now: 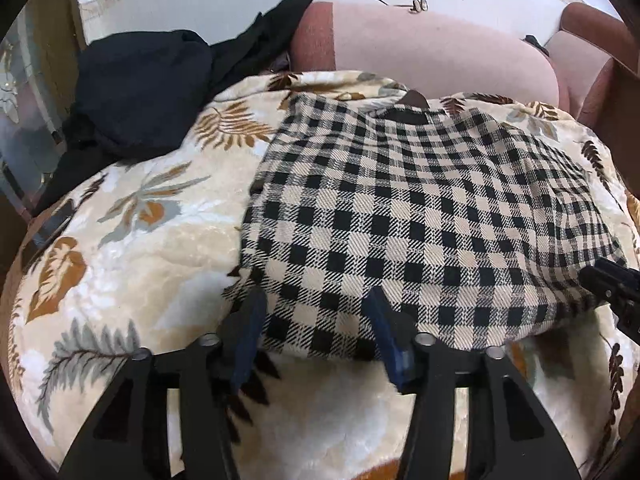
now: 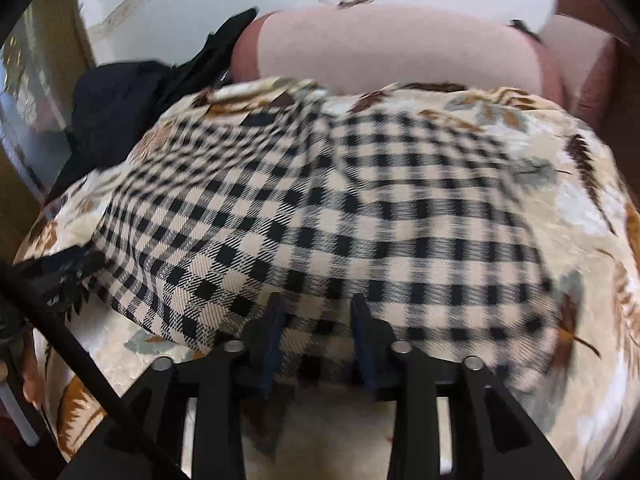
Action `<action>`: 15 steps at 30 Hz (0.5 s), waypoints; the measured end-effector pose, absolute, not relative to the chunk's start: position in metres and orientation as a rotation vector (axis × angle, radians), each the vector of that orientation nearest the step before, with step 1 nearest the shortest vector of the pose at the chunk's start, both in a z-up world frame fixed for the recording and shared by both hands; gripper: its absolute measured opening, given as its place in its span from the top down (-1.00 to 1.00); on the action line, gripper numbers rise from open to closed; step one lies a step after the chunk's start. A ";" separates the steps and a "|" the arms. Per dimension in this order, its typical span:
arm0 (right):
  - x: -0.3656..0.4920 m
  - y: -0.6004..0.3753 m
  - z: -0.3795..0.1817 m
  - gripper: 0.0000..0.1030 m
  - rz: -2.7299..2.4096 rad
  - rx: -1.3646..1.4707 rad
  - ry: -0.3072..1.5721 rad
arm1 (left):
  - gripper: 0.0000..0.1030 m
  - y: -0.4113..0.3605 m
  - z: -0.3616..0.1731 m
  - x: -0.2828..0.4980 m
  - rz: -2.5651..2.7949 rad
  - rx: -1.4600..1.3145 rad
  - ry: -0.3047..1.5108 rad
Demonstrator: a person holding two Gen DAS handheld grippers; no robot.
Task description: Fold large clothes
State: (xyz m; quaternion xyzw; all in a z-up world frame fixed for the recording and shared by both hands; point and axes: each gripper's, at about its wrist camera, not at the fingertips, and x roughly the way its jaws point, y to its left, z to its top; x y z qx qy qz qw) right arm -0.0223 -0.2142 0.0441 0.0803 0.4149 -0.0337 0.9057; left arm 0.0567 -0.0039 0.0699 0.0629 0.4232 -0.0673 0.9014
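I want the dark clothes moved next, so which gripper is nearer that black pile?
Left. The left gripper sits at the checked garment's near edge on the black pile's side; the right gripper is further along that edge, away from it.

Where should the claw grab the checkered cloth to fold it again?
Probably the near edge of the checkered cloth, right where it lies on the leafy blanket. Come in low from the front, one finger sliding under the hem. That edge sits a little raised off the blanket, and the left claw and right claw are already open beside it.
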 end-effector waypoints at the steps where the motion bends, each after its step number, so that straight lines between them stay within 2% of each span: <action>1: -0.025 -0.216 0.045 0.07 -0.080 0.164 0.859 | -0.03 -0.002 0.072 0.056 -0.113 0.135 0.867; 5: -0.030 -0.241 0.028 0.08 -0.167 0.216 0.939 | -0.03 0.014 0.059 0.069 0.008 0.149 0.935; 8: -0.038 -0.255 0.029 0.13 -0.291 0.164 0.934 | 0.04 0.041 0.052 0.074 0.041 0.060 1.004; 15: -0.060 -0.250 0.059 0.09 -0.327 0.109 0.798 | 0.04 0.057 0.078 0.053 0.016 0.030 0.892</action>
